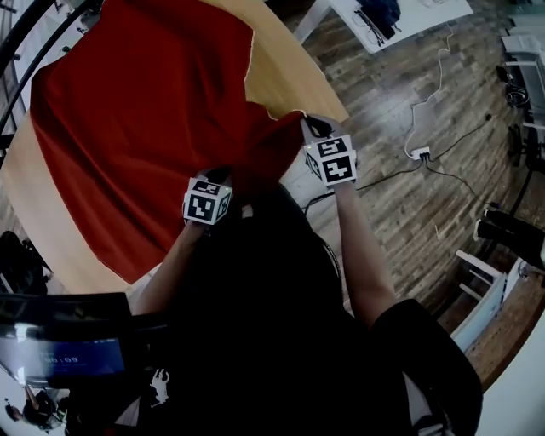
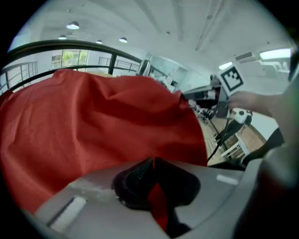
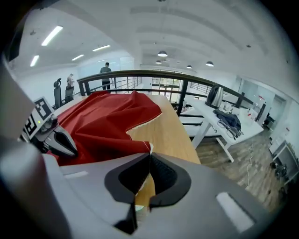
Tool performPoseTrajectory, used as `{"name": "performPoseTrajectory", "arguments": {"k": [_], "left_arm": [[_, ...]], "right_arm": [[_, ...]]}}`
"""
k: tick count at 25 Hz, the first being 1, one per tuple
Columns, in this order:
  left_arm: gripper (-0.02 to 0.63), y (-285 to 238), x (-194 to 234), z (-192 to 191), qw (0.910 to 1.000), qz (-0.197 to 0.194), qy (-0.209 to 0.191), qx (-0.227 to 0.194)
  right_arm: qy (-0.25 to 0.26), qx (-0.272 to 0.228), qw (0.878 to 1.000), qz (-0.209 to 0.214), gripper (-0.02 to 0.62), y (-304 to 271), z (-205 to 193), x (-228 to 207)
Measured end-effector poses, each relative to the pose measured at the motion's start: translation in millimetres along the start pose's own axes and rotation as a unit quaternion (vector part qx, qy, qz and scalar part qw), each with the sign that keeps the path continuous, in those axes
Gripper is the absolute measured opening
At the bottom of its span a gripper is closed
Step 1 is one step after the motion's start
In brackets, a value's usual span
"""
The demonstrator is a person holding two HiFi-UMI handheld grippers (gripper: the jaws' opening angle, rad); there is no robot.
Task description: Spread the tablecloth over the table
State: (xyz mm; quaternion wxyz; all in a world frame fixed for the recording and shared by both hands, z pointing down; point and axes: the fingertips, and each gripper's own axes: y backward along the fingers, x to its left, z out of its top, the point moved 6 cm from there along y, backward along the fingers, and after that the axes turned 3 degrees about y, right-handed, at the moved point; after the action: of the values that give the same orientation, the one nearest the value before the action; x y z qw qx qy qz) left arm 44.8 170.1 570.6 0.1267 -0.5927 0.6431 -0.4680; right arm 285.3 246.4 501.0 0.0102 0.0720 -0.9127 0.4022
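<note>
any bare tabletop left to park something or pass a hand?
Two bare patches on the table: a wedge between the hemmed edge of the tablecloth and the right rim, and a strip along the left rim. Crowded at the near edge, where left gripper and right gripper both pinch the cloth.

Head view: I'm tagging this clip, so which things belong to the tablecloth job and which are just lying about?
Job: tablecloth, table, left gripper, right gripper, both shut on the tablecloth.
Lying about: cable, power strip, desk.
</note>
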Motion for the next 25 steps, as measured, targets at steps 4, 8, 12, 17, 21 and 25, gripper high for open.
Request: {"name": "performPoseTrajectory", "arguments": {"k": [4, 8, 12, 17, 21, 25], "left_arm": [[0.005, -7.6, 2.8, -5.5, 0.9997, 0.011, 0.012, 0.015], [0.005, -9.7, 5.3, -3.1, 0.9981, 0.031, 0.049, 0.018], [0.006, -18.3, 2.4, 2.7, 0.9932, 0.087, 0.075, 0.02], [0.006, -31.5, -19.5, 36.9, 0.9869, 0.151, 0.054, -0.014], [0.028, -70.3, -36.9, 74.2, 0.9849, 0.169, 0.019, -0.032], [0.041, -91.8, -44.4, 89.8, 0.9834, 0.177, 0.031, -0.027]], "right_arm": [[0.046, 0.038, 0.998, -0.019, 0.012, 1.5, -17.4, -67.9], [0.074, 0.073, 0.994, -0.033, 0.012, -8.1, -39.3, -142.9], [0.084, 0.095, 0.992, 0.018, 0.015, -28.3, -63.2, -171.2], [0.046, 0.112, 0.991, 0.063, 0.018, -28.3, -109.0, -182.2], [0.026, 0.06, 0.994, 0.092, 0.144, -33.3, -114.2, -203.7], [0.023, -0.037, 0.989, 0.141, 0.044, -38.9, -47.1, -191.4]]}}
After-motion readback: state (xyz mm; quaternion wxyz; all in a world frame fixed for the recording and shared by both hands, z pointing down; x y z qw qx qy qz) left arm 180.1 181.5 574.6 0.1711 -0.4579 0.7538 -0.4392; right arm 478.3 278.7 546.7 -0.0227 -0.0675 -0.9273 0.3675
